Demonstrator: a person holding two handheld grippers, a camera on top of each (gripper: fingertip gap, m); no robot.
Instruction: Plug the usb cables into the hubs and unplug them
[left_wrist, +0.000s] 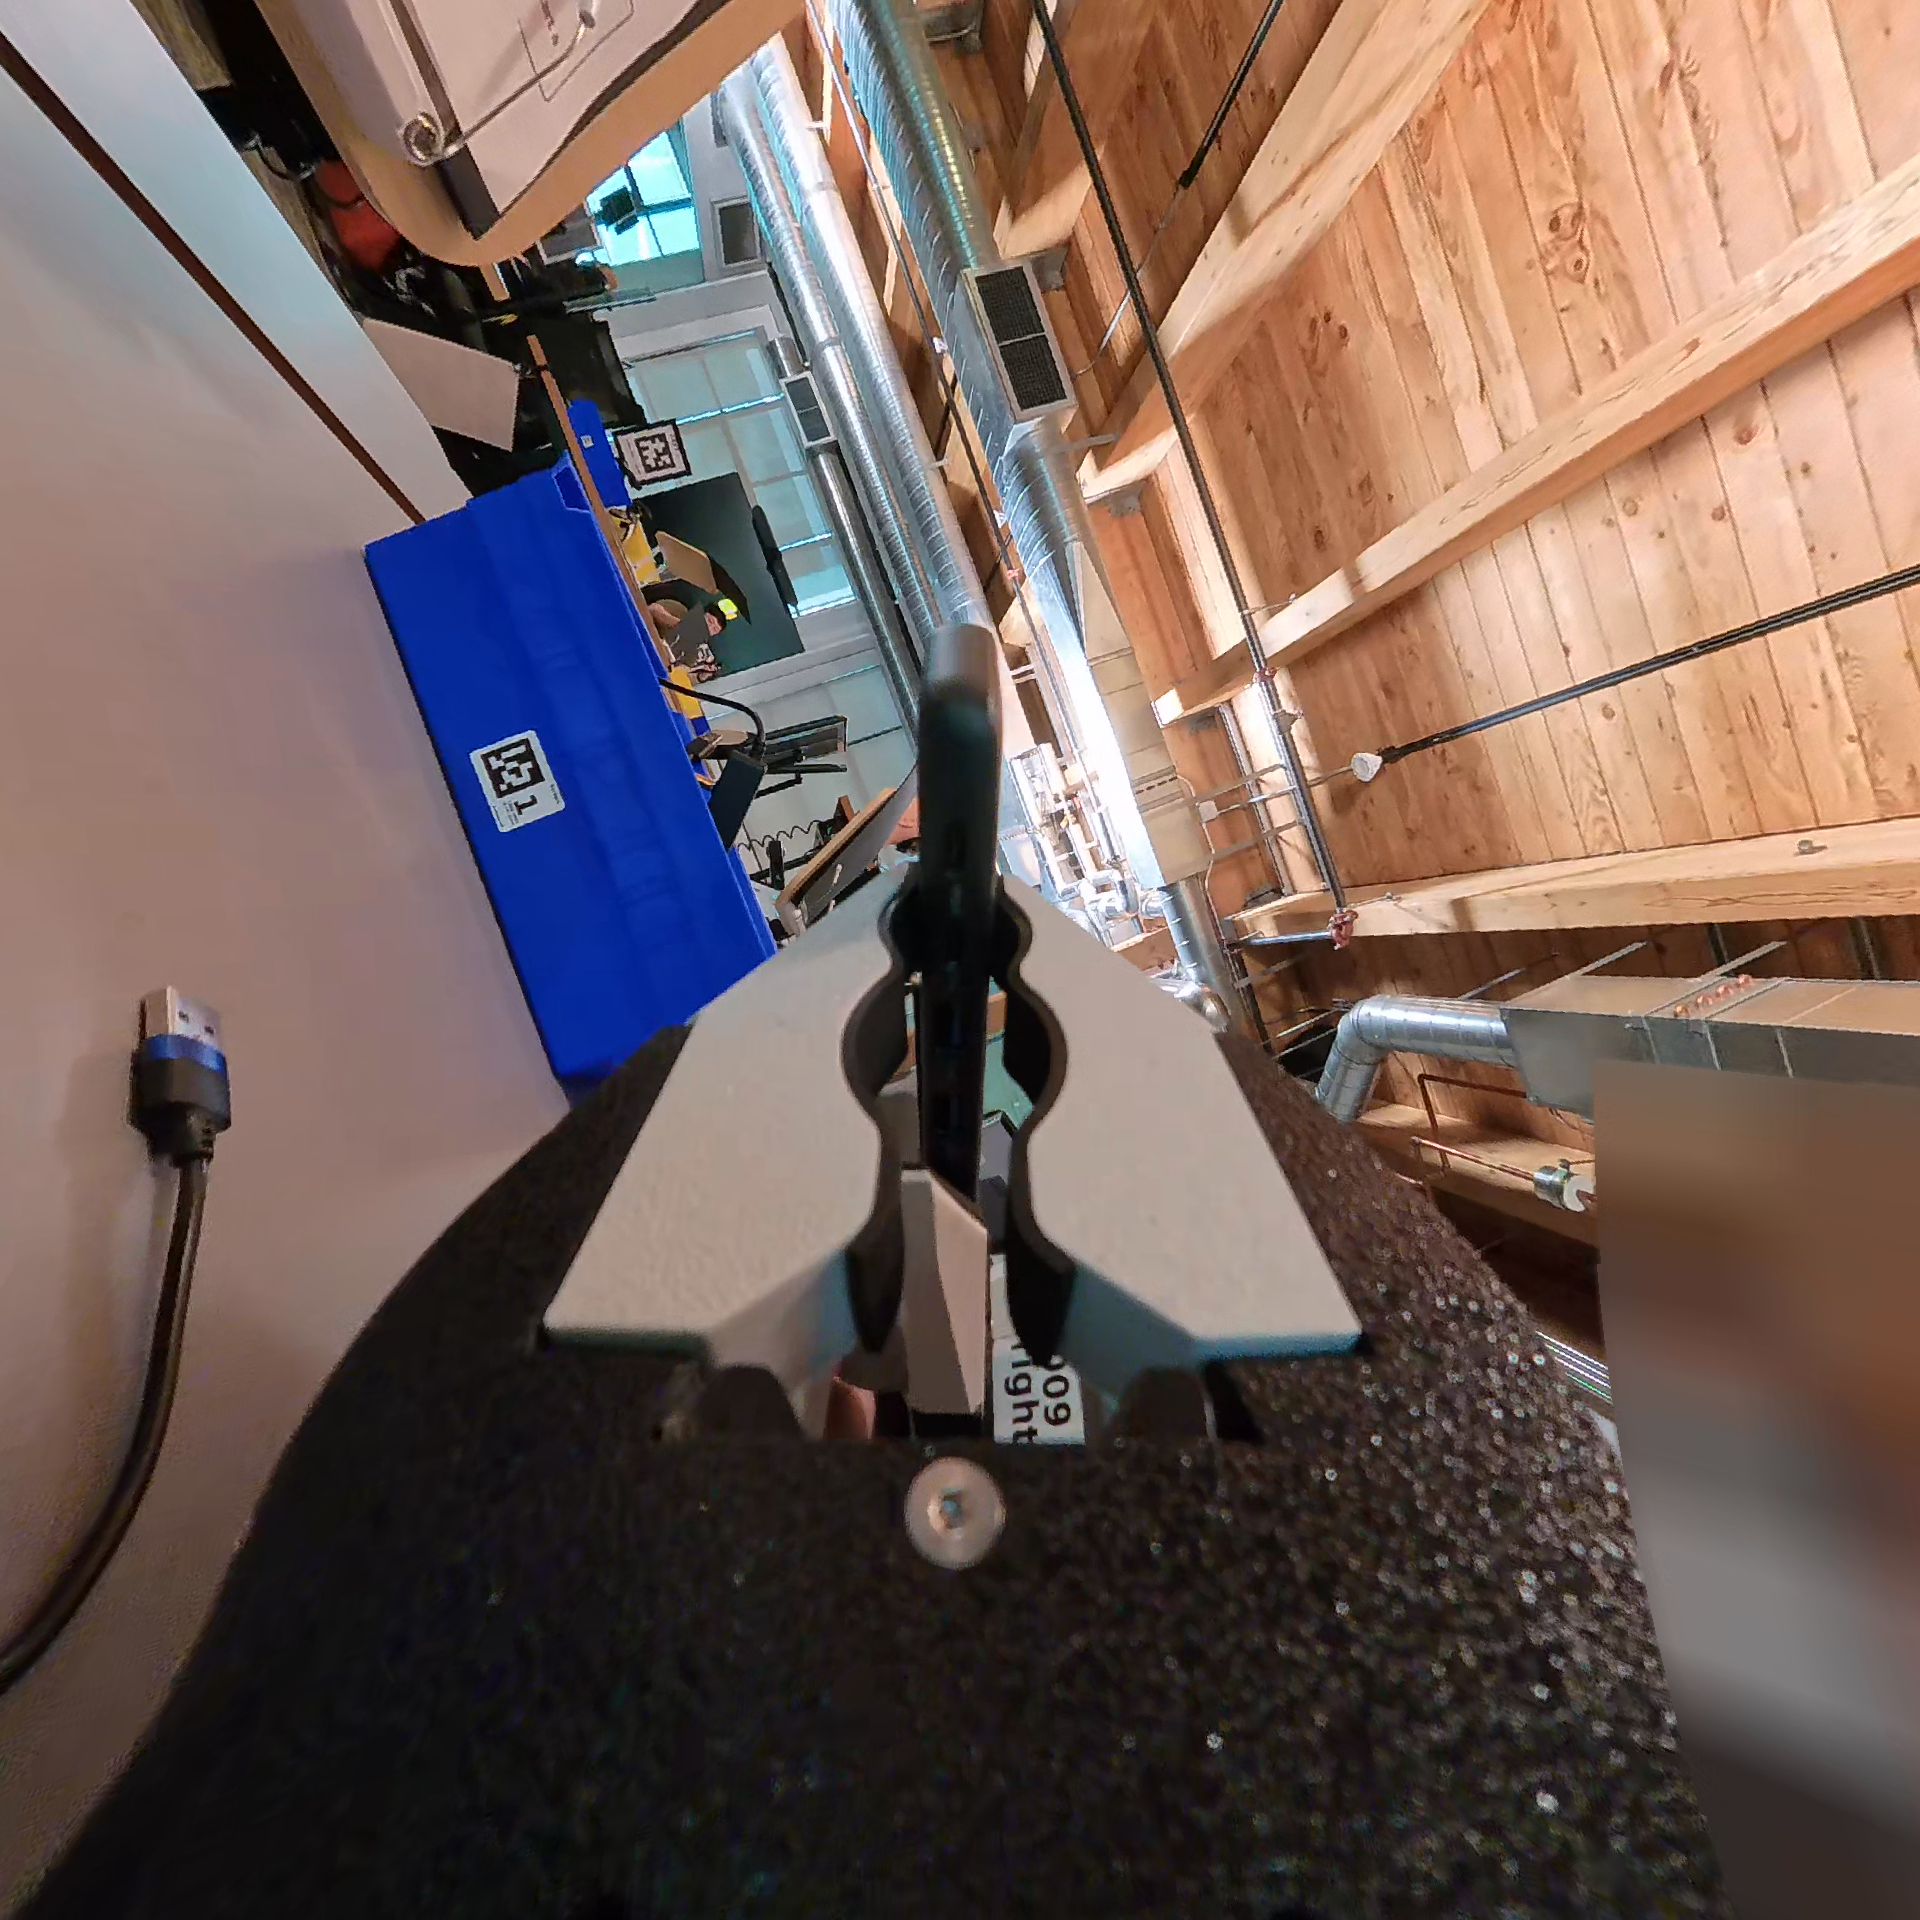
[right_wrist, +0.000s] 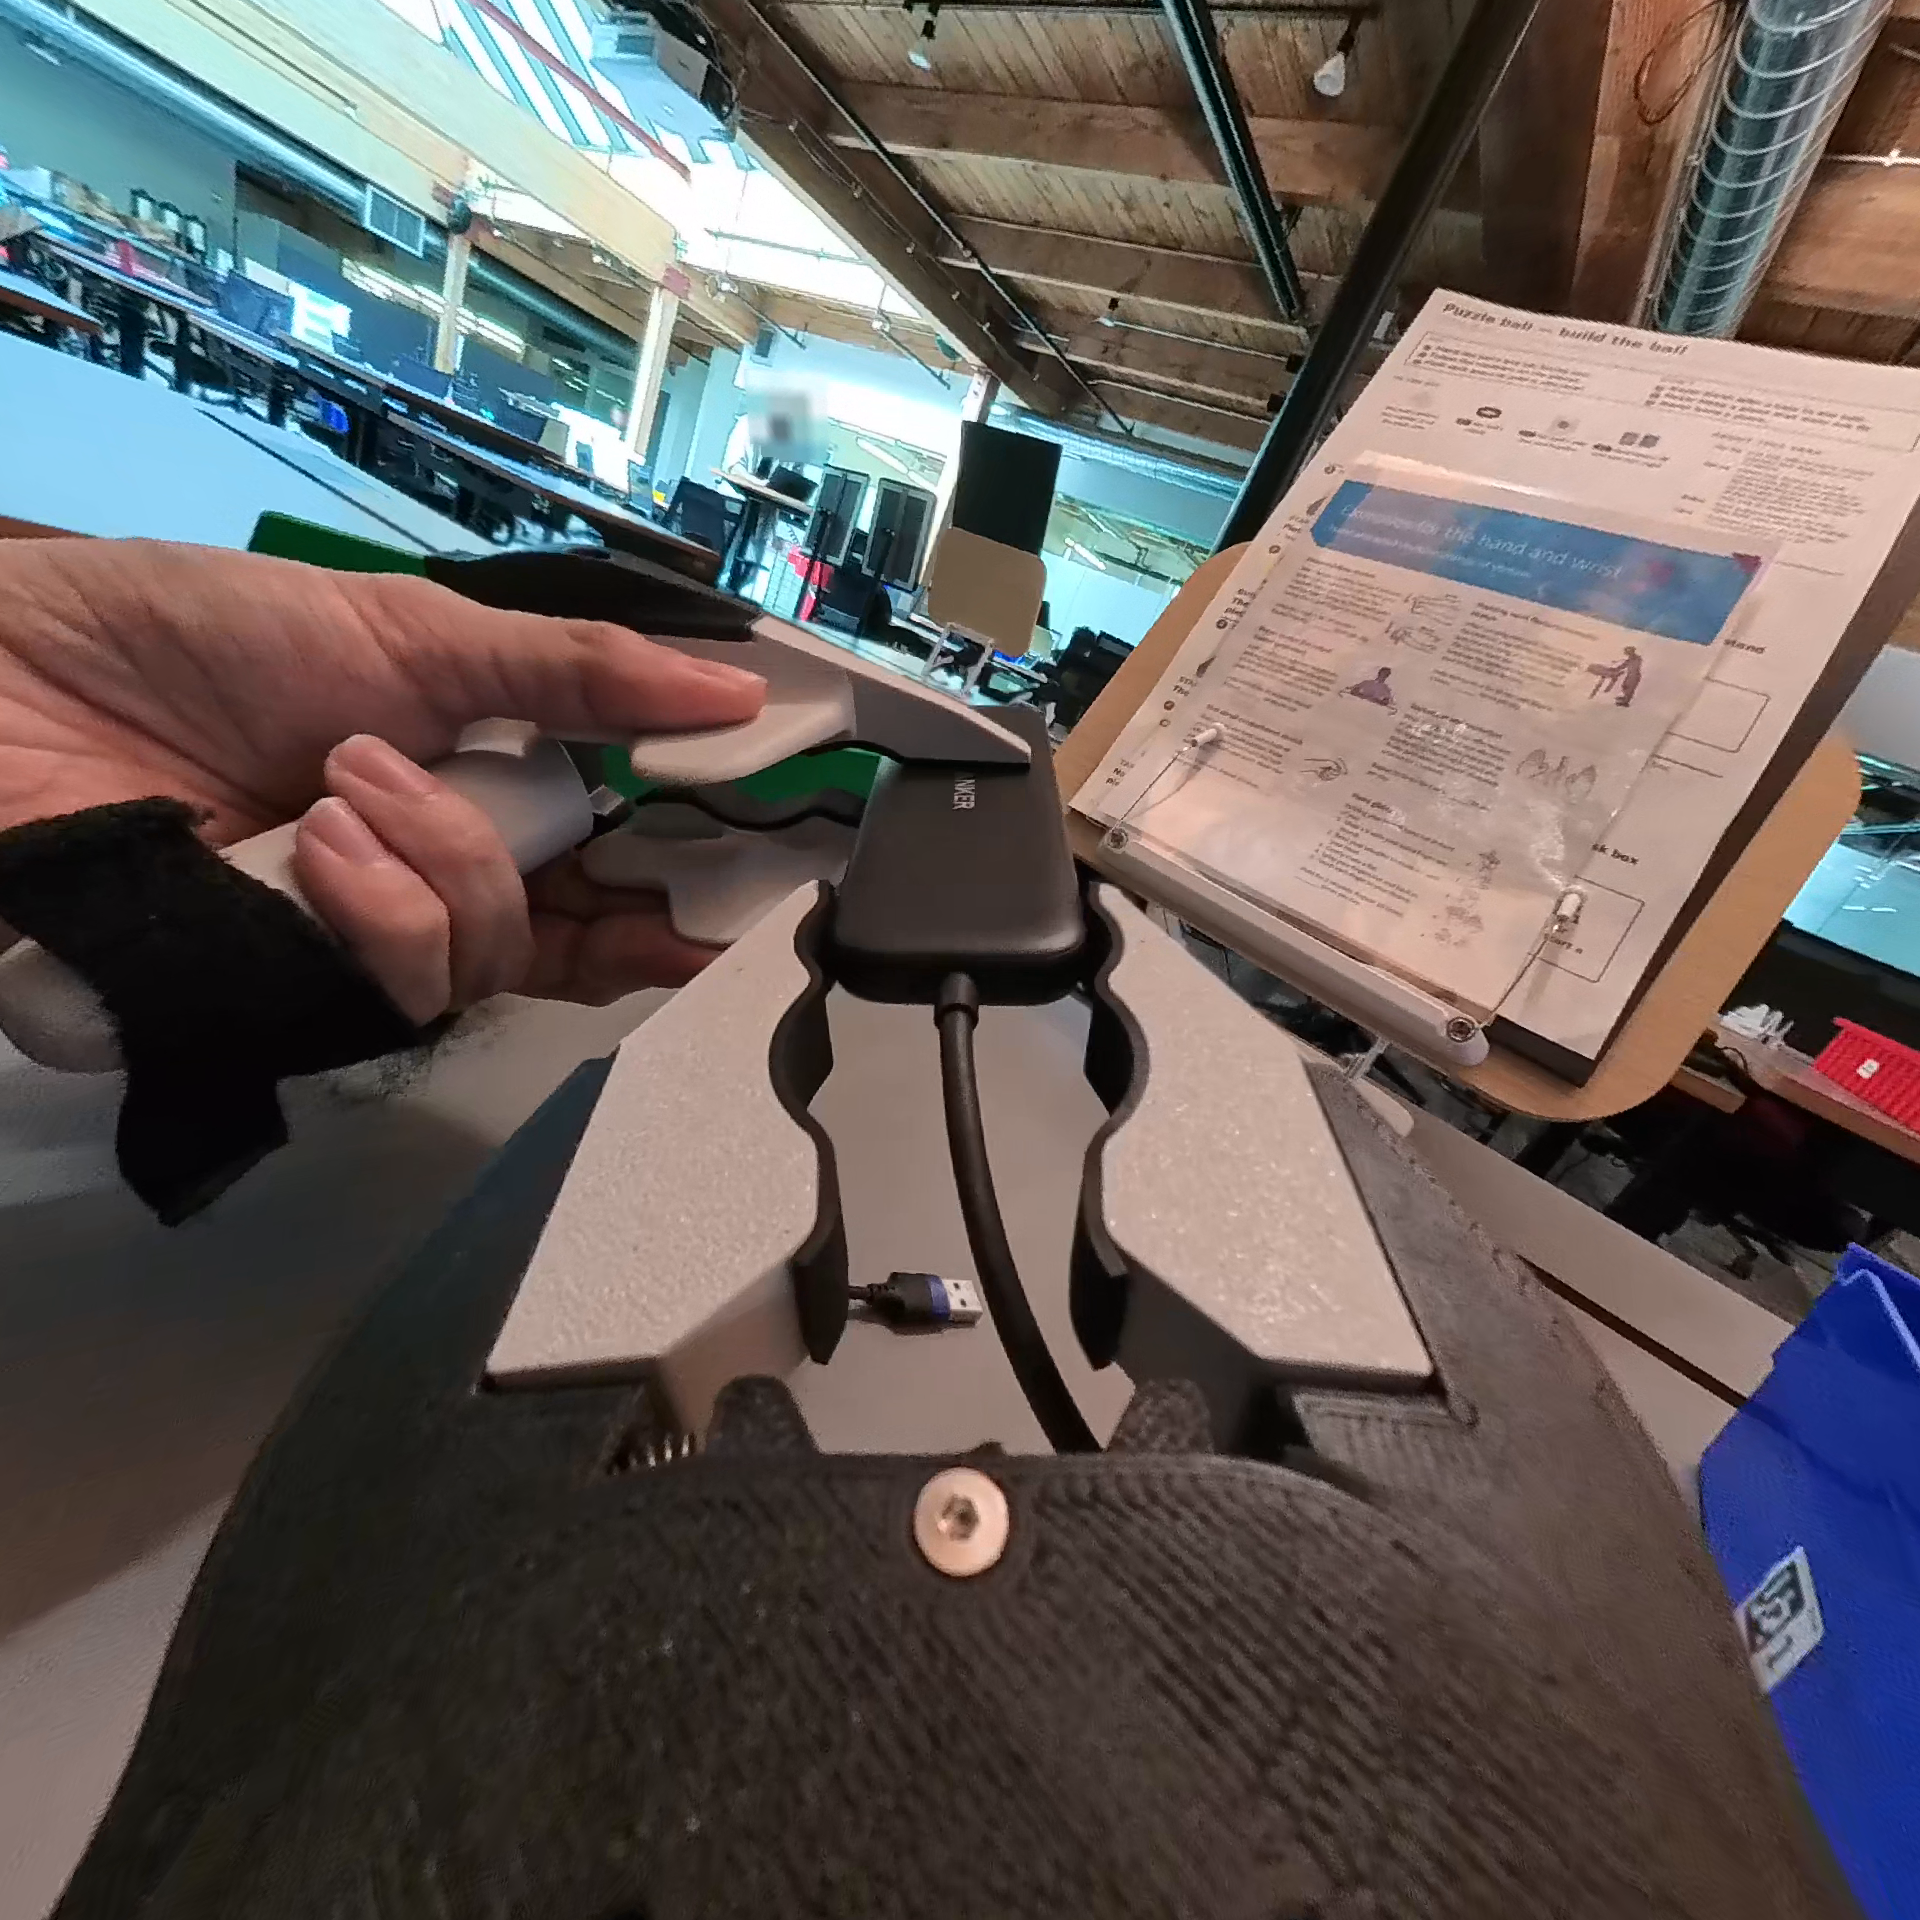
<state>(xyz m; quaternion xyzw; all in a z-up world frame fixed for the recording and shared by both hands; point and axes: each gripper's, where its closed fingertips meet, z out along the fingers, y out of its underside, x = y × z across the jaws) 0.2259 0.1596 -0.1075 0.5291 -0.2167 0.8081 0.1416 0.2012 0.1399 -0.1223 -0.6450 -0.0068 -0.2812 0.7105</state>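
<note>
Black padding is filling the lower half of each wrist view, with a silver screw set in it. Ahead of it in the right wrist view, the right gripper is clamping its grey fingers on the near end of a black USB hub, whose own black lead is trailing back toward six o'clock between them. At ten o'clock a person's hand is holding the left gripper, which is pinching the hub's far end. A loose USB plug with a blue band is lying on the grey table below, showing between the right fingers.

In the left wrist view, the left gripper is closing tight on the thin edge of the hub, which is sticking out toward twelve o'clock. The same plug is resting on the table at nine o'clock, well apart from the hub. A blue bin is standing at eleven o'clock. At two o'clock in the right view, printed sheets are leaning on a stand.
</note>
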